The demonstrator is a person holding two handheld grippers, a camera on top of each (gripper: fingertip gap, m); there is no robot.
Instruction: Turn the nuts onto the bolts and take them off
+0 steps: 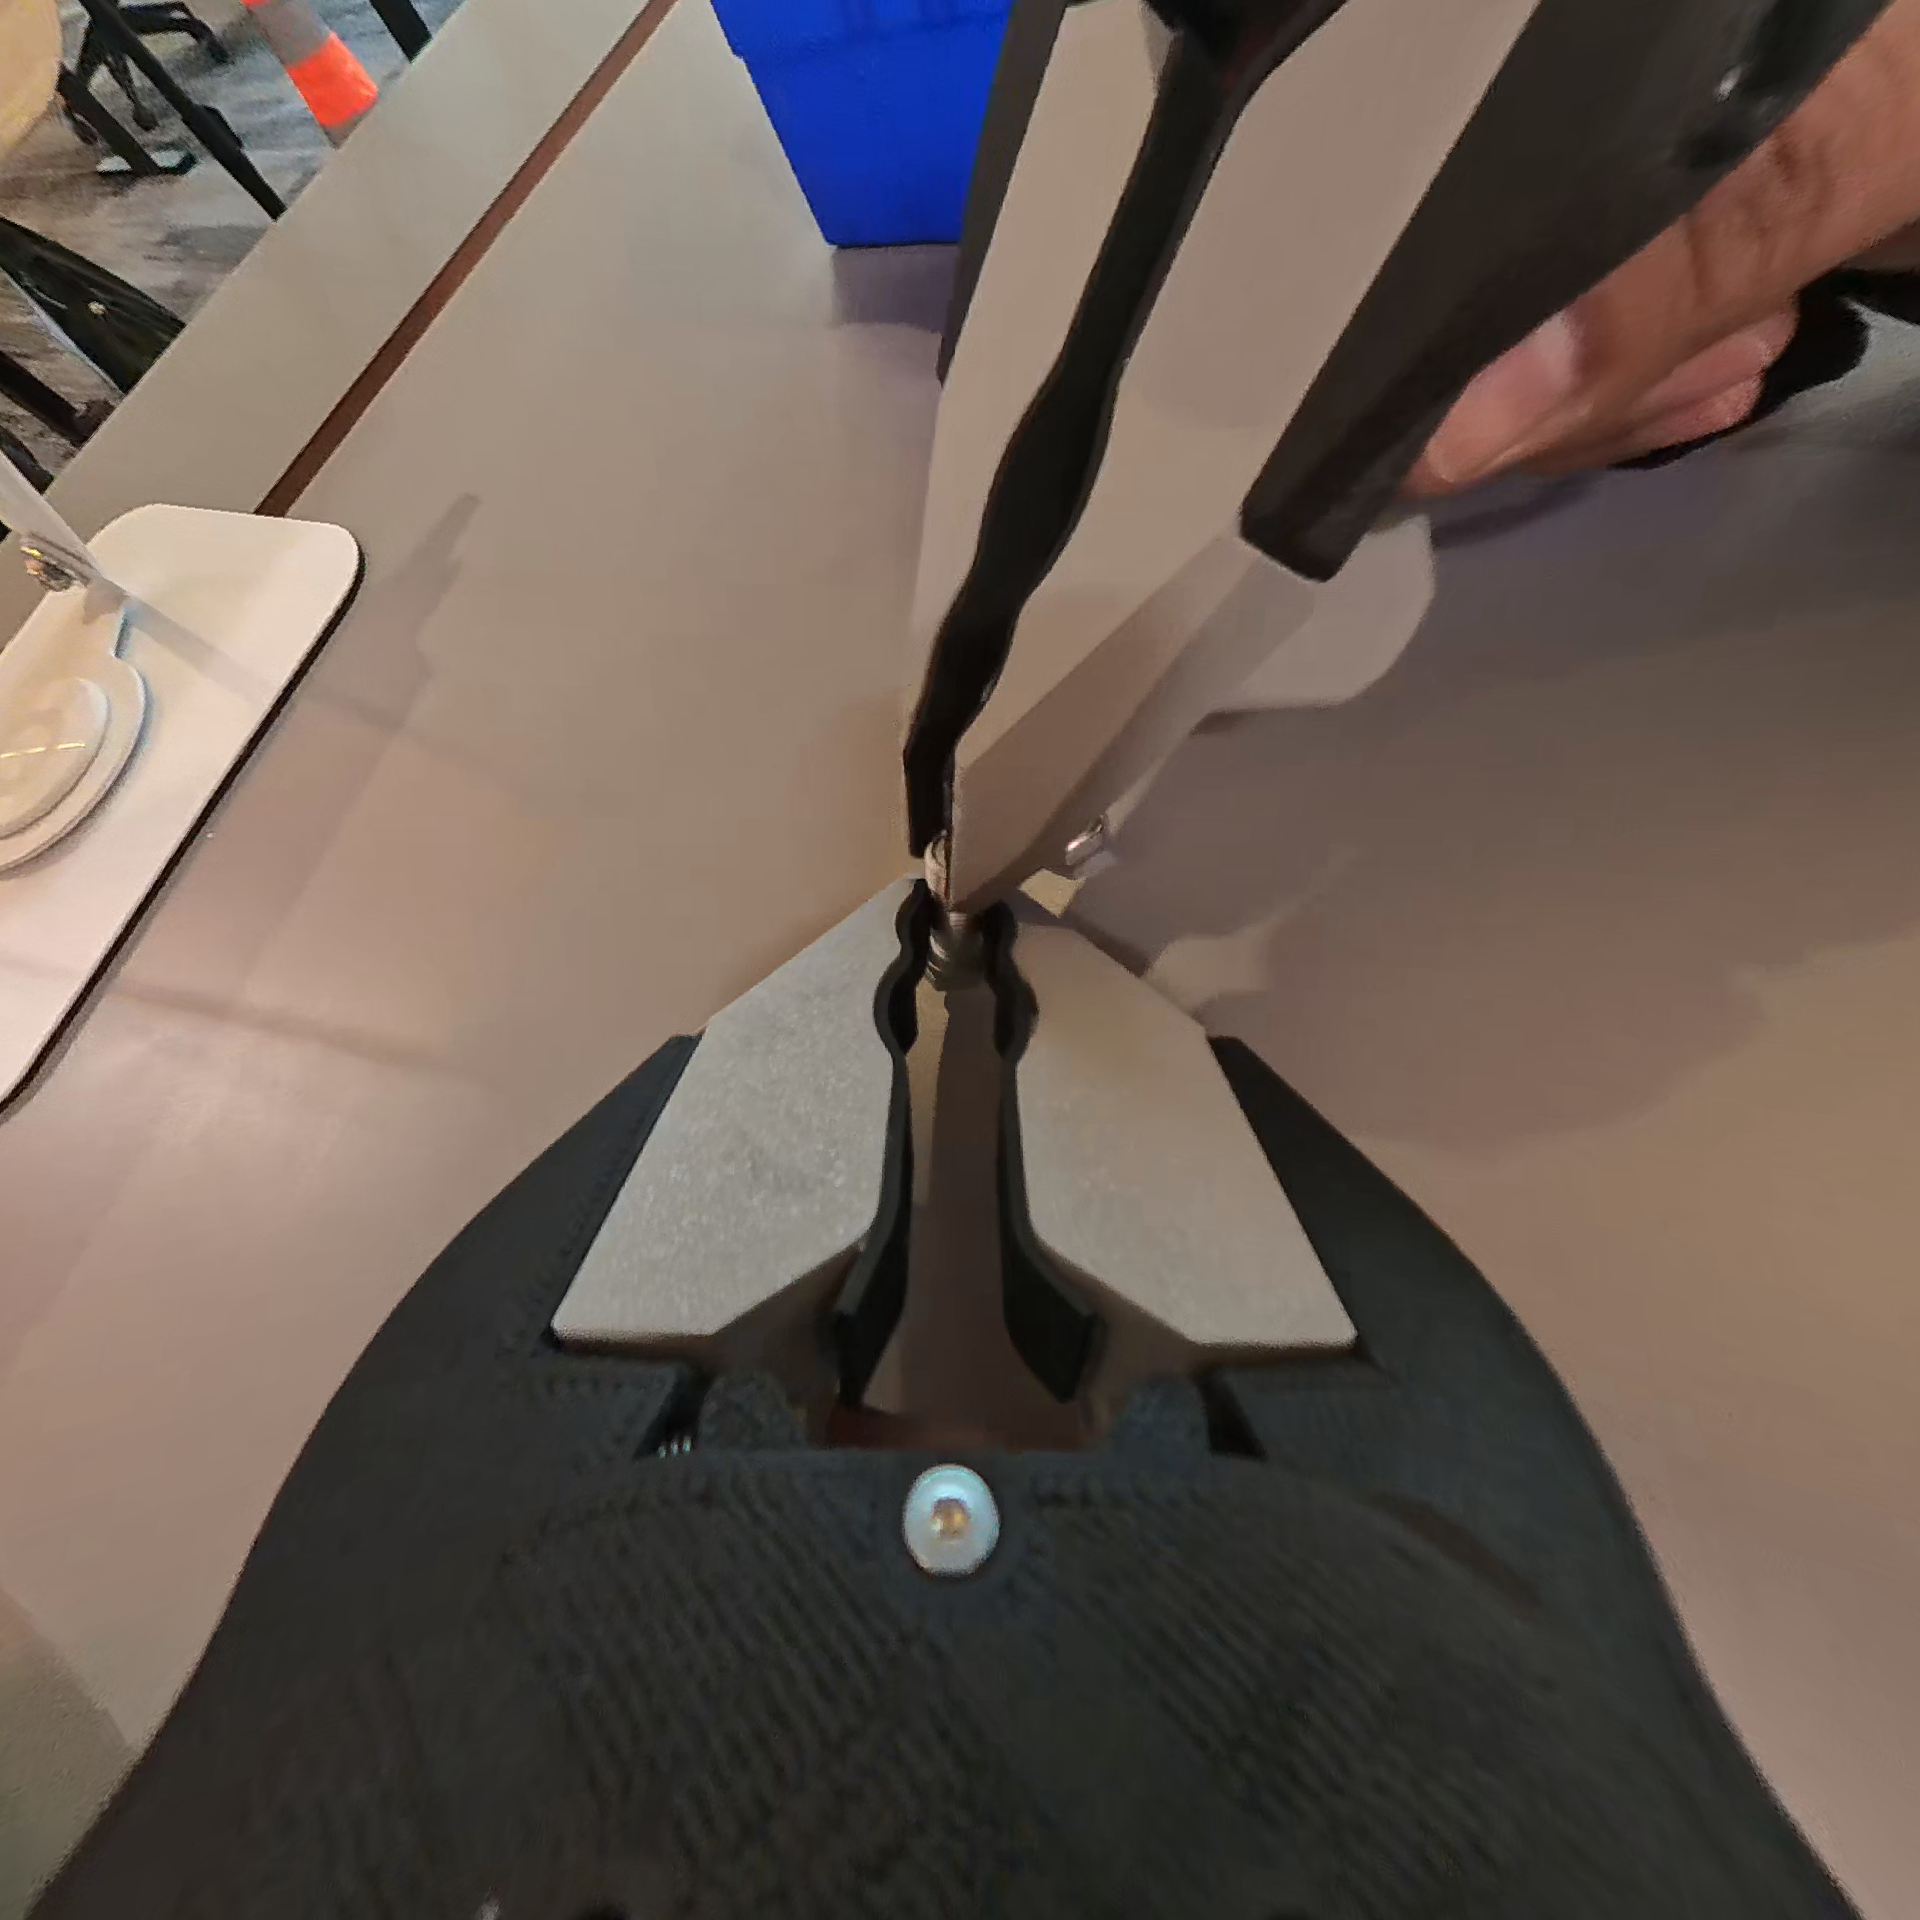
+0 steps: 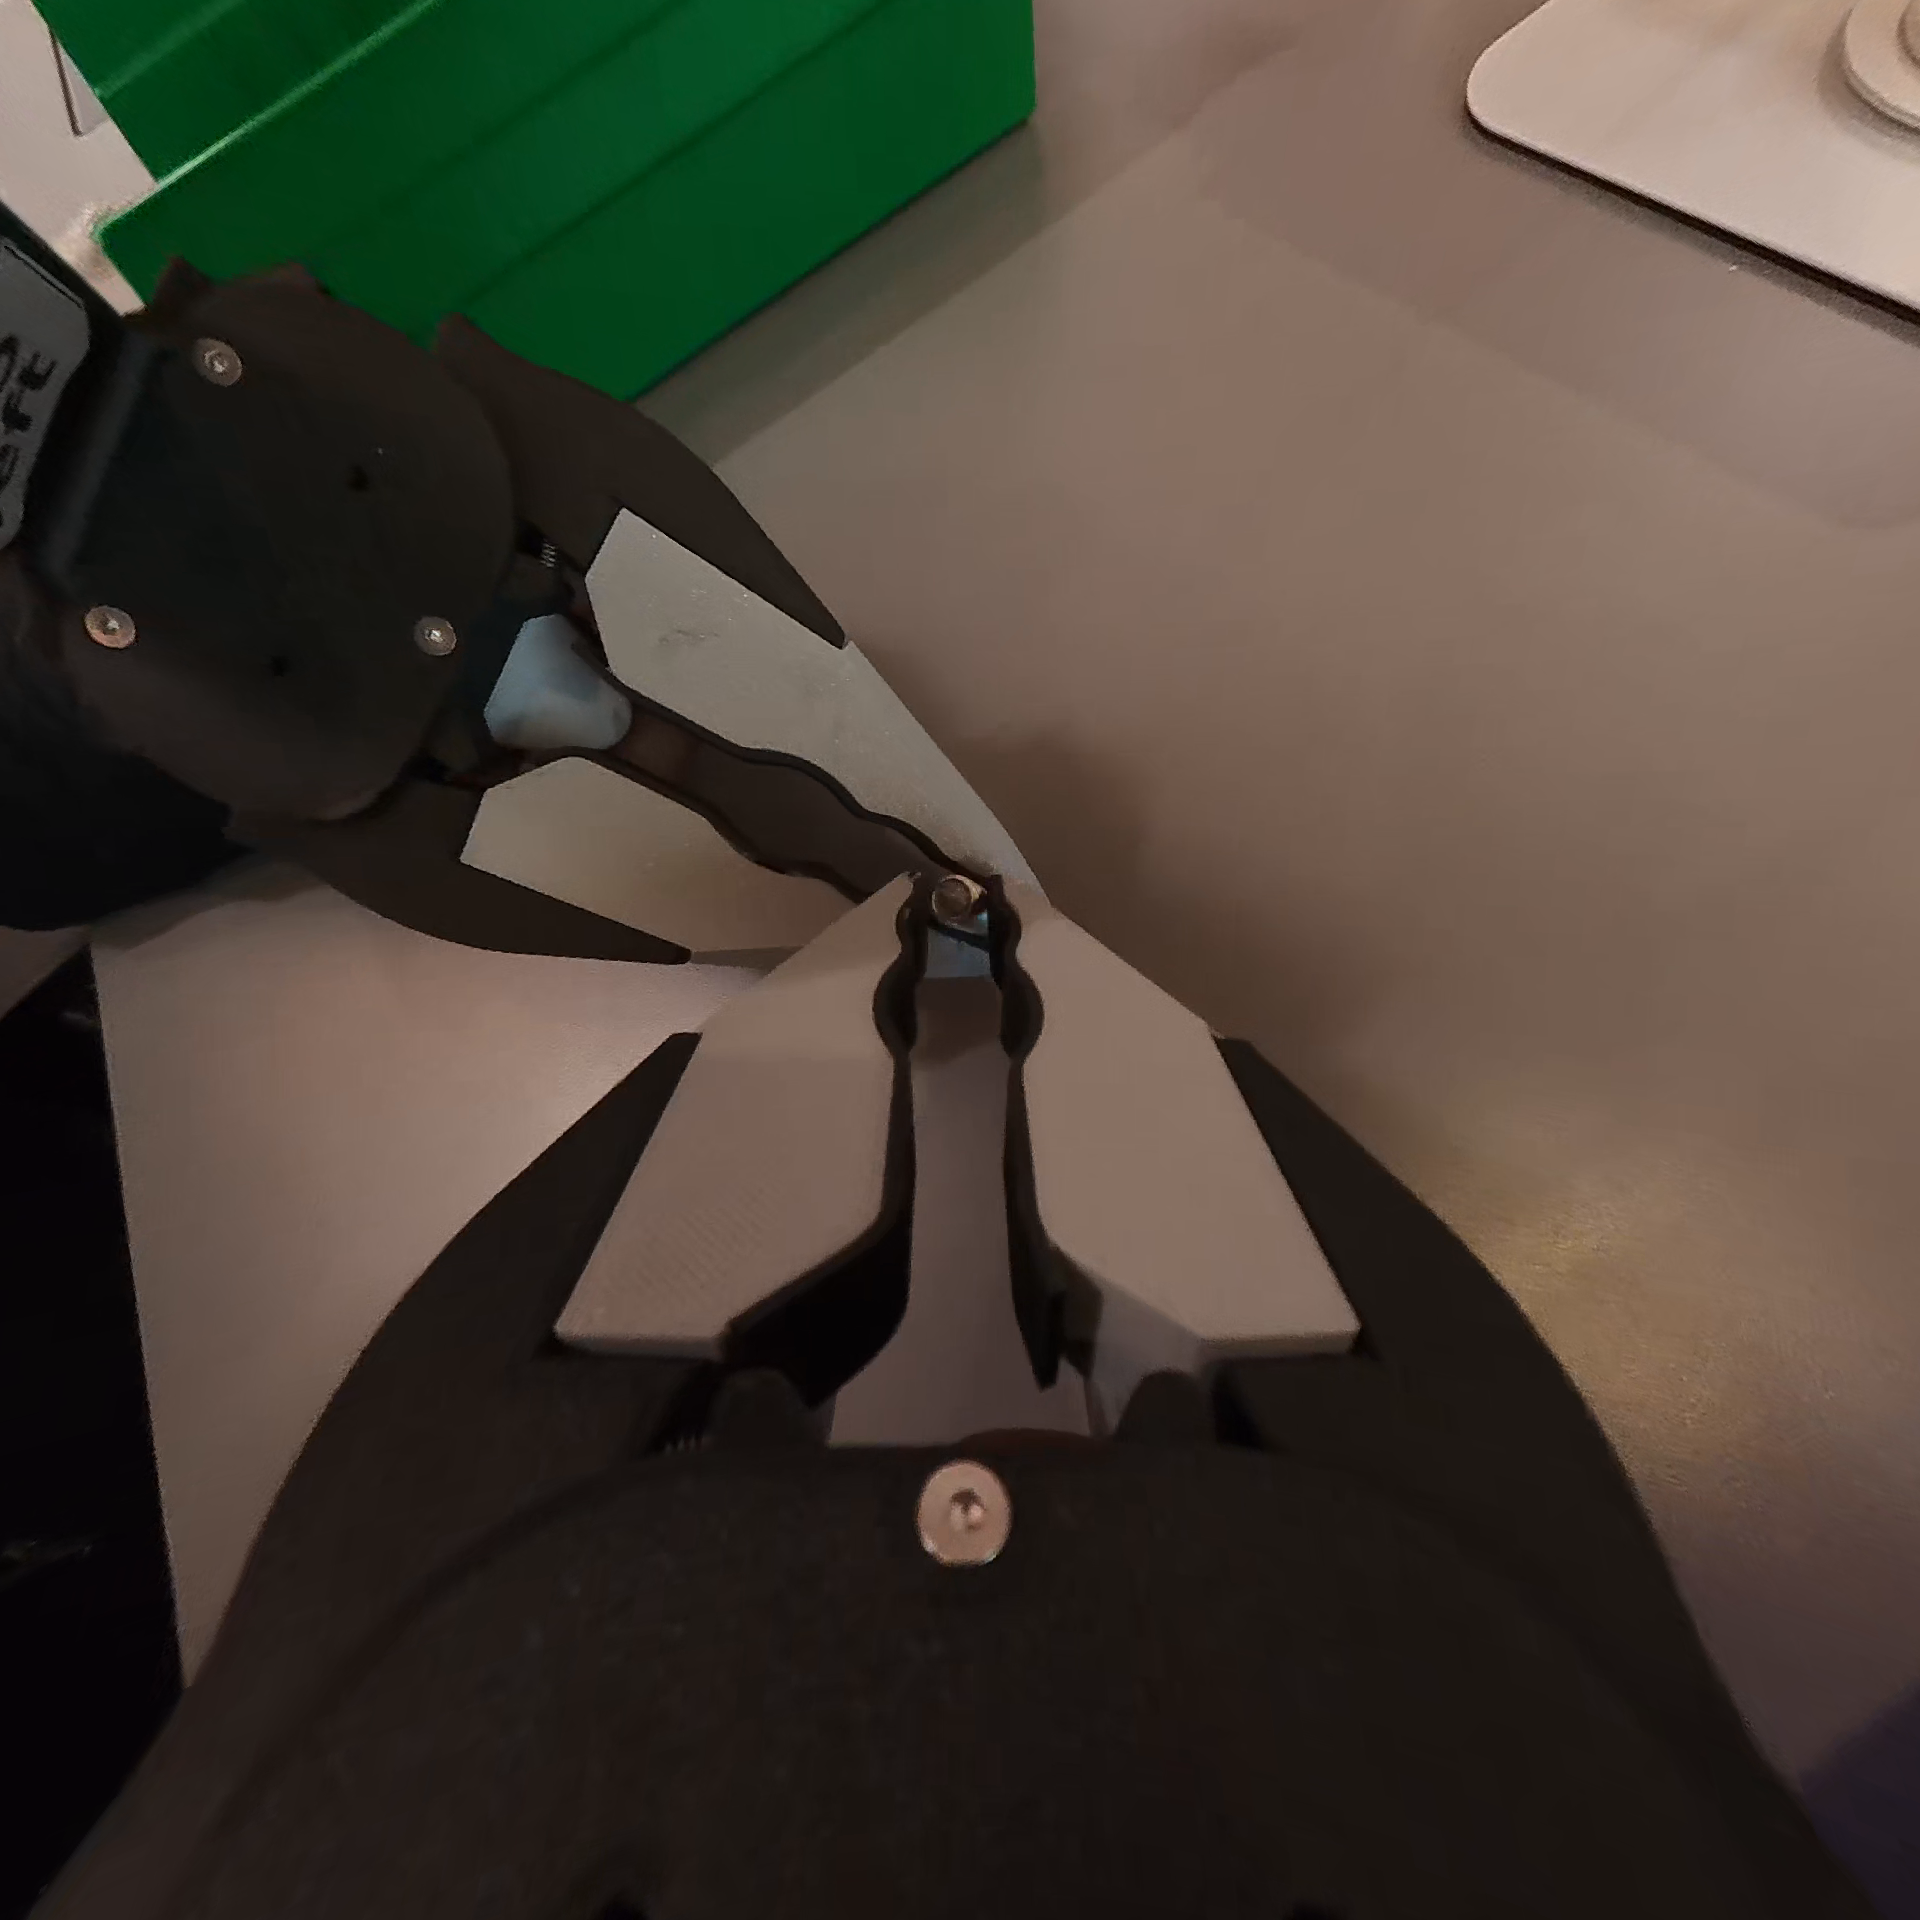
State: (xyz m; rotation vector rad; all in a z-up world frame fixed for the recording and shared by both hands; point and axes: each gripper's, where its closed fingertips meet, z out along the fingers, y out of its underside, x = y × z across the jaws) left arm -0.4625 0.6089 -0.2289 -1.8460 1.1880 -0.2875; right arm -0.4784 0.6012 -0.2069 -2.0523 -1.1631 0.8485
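My left gripper (image 1: 951,925) is shut on a small threaded bolt (image 1: 948,954) and holds it a little above the grey table (image 1: 540,831). My right gripper (image 1: 933,836) comes down from the top, and its tips are shut on a small metal nut (image 1: 938,860) at the bolt's far end. In the right wrist view my right gripper (image 2: 954,906) pinches the round nut (image 2: 951,896), seen end-on. The left gripper (image 2: 940,871) reaches in from the upper left and meets it tip to tip. Most of the bolt is hidden between the fingers.
A blue bin (image 1: 873,114) stands at the back of the table and a green bin (image 2: 582,177) at the left. A white flat stand base (image 1: 177,665) lies by the table edge and also shows in the right wrist view (image 2: 1704,135). A person's hand (image 1: 1662,343) holds the right gripper. The grippers are tip to tip, or close to it. Left tips and right tips are each some 30 centimeters from the white flat stand base (image 1: 177,665).
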